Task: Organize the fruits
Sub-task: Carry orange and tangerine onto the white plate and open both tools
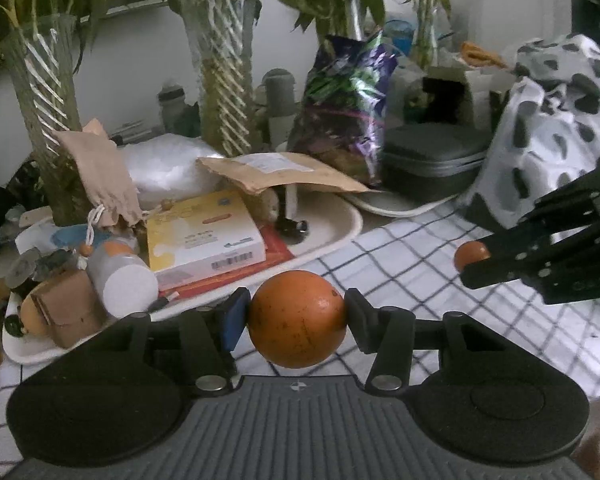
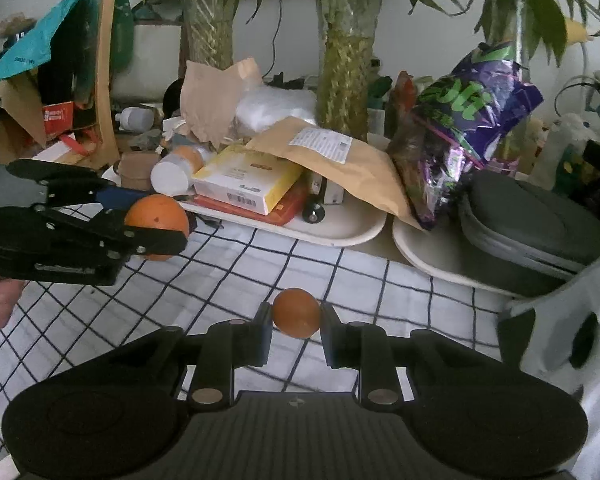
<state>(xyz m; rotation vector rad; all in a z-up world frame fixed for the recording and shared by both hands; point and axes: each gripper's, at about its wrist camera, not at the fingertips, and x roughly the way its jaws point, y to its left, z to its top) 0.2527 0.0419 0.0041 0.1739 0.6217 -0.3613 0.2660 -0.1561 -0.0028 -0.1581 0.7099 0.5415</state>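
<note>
My left gripper [image 1: 297, 318] is shut on a large orange [image 1: 297, 319] and holds it above the checked cloth [image 1: 412, 248]. The same gripper [image 2: 156, 224] and large orange [image 2: 156, 212] show at the left of the right wrist view. My right gripper [image 2: 296, 322] is shut on a small orange [image 2: 296, 313], also above the checked cloth [image 2: 340, 276]. It shows at the right of the left wrist view [image 1: 474, 262], with the small orange [image 1: 469, 255] at its tip.
A cream tray [image 1: 332, 220] behind the cloth holds a yellow box [image 1: 204, 232], a white bottle [image 1: 120, 280], a brown envelope [image 1: 276, 172] and small boxes. A second tray [image 2: 432, 252] carries a grey case [image 2: 532, 224]. A purple bag [image 2: 468, 120], plant vases and a spotted cloth [image 1: 552, 120] stand behind.
</note>
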